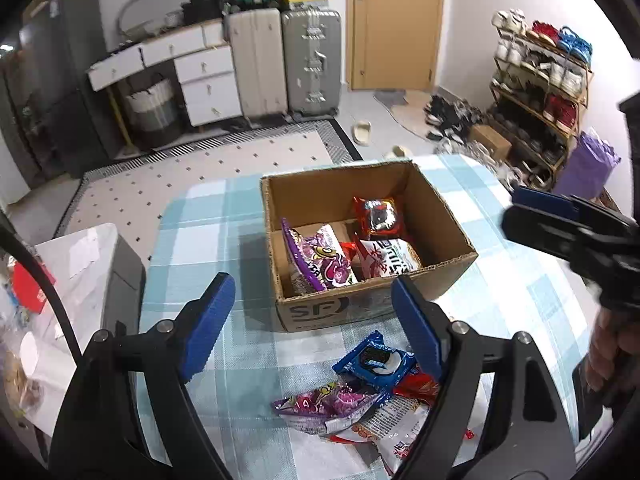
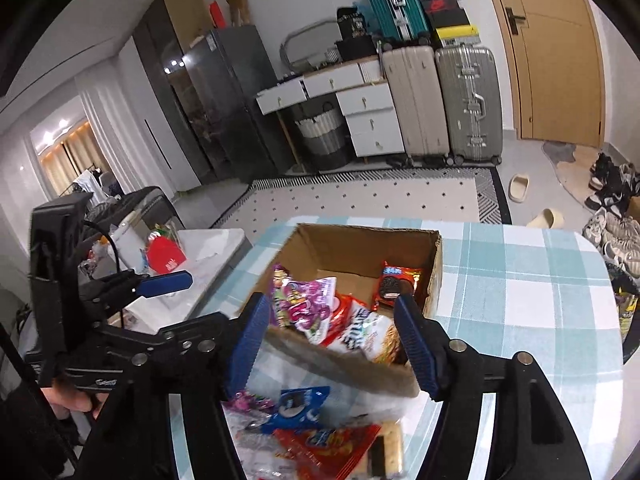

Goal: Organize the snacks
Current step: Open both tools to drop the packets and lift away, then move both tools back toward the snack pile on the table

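An open cardboard box [image 1: 444, 208] stands on the checked tablecloth and holds a purple packet [image 1: 320, 260], a red Oreo packet [image 1: 376, 216] and a white-and-red packet [image 1: 390, 258]. In front of the box lies a pile of loose snacks: a blue Oreo packet [image 1: 376, 362], a purple packet [image 1: 328, 400] and red and white packets. My left gripper [image 1: 312, 320] is open and empty above the pile. My right gripper [image 2: 332, 344] is open and empty over the box's near edge [image 2: 344, 354]; it also shows at the right in the left wrist view [image 1: 536, 204]. The blue Oreo packet shows in the right wrist view too [image 2: 298, 402].
The table [image 1: 200, 216] has a blue-and-white checked cloth. A grey side unit [image 1: 88, 256] with clutter stands to the left. Beyond are a patterned rug, suitcases [image 1: 284, 60], a white drawer desk, a door and a shoe rack [image 1: 536, 92].
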`<state>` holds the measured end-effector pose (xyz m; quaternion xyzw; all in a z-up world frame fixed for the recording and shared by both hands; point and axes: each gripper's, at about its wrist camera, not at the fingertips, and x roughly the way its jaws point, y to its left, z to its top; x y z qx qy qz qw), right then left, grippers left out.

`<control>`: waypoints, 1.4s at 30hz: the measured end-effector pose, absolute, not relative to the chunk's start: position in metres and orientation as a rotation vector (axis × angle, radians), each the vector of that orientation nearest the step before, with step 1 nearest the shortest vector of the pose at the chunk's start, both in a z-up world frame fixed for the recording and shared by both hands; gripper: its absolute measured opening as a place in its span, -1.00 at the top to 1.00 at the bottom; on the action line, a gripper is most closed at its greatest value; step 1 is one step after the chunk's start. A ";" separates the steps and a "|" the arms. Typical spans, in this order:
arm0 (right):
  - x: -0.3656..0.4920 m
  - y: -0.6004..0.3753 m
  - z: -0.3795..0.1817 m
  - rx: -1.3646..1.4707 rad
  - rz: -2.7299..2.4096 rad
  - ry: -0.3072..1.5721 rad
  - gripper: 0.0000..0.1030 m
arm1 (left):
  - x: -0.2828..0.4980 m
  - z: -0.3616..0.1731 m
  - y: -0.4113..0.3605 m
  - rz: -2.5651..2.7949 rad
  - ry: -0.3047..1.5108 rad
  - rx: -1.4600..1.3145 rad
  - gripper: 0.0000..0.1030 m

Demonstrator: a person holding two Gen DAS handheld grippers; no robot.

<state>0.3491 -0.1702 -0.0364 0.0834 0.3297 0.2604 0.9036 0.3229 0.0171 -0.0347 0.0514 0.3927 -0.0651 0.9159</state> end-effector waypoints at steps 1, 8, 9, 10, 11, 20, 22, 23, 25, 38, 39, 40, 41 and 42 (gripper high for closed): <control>0.339 -0.171 -0.033 0.178 0.542 0.665 -0.31 | 0.317 -0.034 0.017 -0.123 0.797 0.109 -0.53; 0.268 -0.176 -0.015 0.183 0.542 0.537 -0.56 | 0.263 -0.022 0.011 -0.083 0.707 0.122 -0.61; 0.257 -0.177 -0.013 0.185 0.547 0.518 -0.58 | 0.252 -0.019 0.009 -0.073 0.685 0.122 -0.64; 0.249 -0.177 -0.012 0.186 0.556 0.507 -0.63 | 0.245 -0.016 0.008 -0.067 0.669 0.123 -0.67; 0.238 -0.177 -0.011 0.186 0.563 0.492 -0.65 | 0.234 -0.014 0.007 -0.064 0.651 0.126 -0.68; 0.158 -0.185 -0.018 0.229 0.571 0.401 -0.84 | 0.143 -0.007 0.007 -0.027 0.540 0.084 -0.98; 0.146 -0.186 -0.024 0.222 0.563 0.404 -0.85 | 0.122 -0.011 0.011 -0.002 0.524 0.062 -0.98; 0.139 -0.186 -0.029 0.207 0.554 0.408 -0.87 | 0.113 -0.014 0.014 0.002 0.524 0.047 -0.98; 0.127 -0.185 -0.036 0.174 0.555 0.425 -0.88 | 0.101 -0.020 0.020 0.008 0.520 0.025 -0.98; 0.110 -0.178 -0.105 0.167 0.528 0.521 -0.92 | 0.066 -0.094 0.047 0.101 0.444 0.033 -0.98; 0.112 -0.176 -0.110 0.165 0.527 0.531 -0.92 | 0.069 -0.099 0.046 0.102 0.450 0.033 -0.98; 0.113 -0.174 -0.115 0.164 0.528 0.544 -0.92 | 0.072 -0.104 0.047 0.102 0.452 0.031 -0.98; 0.114 -0.173 -0.118 0.164 0.528 0.553 -0.92 | 0.073 -0.111 0.048 0.103 0.453 0.029 -0.98; 0.116 -0.172 -0.123 0.164 0.530 0.563 -0.92 | 0.075 -0.115 0.049 0.104 0.456 0.027 -0.99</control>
